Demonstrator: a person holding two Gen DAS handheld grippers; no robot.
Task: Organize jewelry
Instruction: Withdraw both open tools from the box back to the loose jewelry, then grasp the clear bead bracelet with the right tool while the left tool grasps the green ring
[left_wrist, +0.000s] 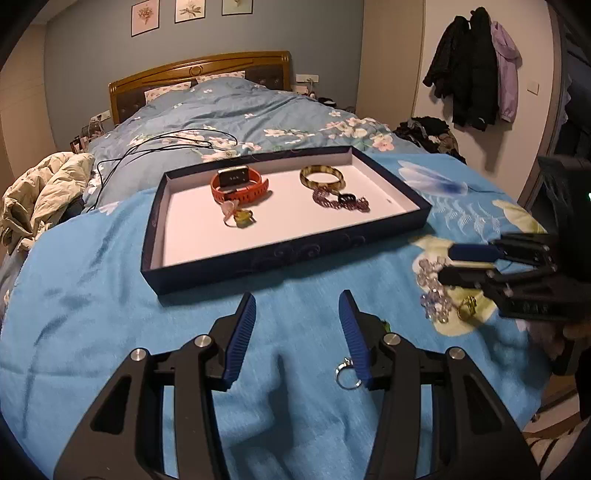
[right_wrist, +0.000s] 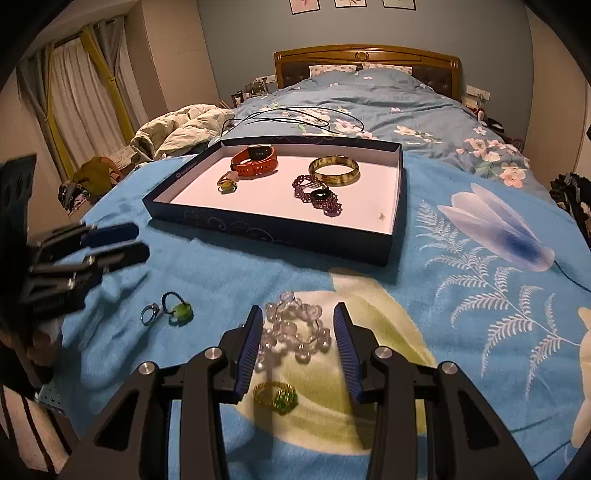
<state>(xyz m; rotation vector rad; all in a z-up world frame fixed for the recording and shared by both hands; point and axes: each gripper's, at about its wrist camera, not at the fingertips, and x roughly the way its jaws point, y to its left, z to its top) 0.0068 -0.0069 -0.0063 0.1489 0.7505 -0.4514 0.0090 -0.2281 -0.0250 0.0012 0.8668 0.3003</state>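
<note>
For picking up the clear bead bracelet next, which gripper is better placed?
Right. The right gripper already has its open jaws on either side of the bead bracelet on the blanket. The left gripper points at bare blanket, with only a small ring by one finger.

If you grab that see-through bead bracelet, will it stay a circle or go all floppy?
Probably floppy: the clear bead bracelet lies bunched in loose loops on the blanket. Its glossy round beads may slip on the right gripper pads.
</note>
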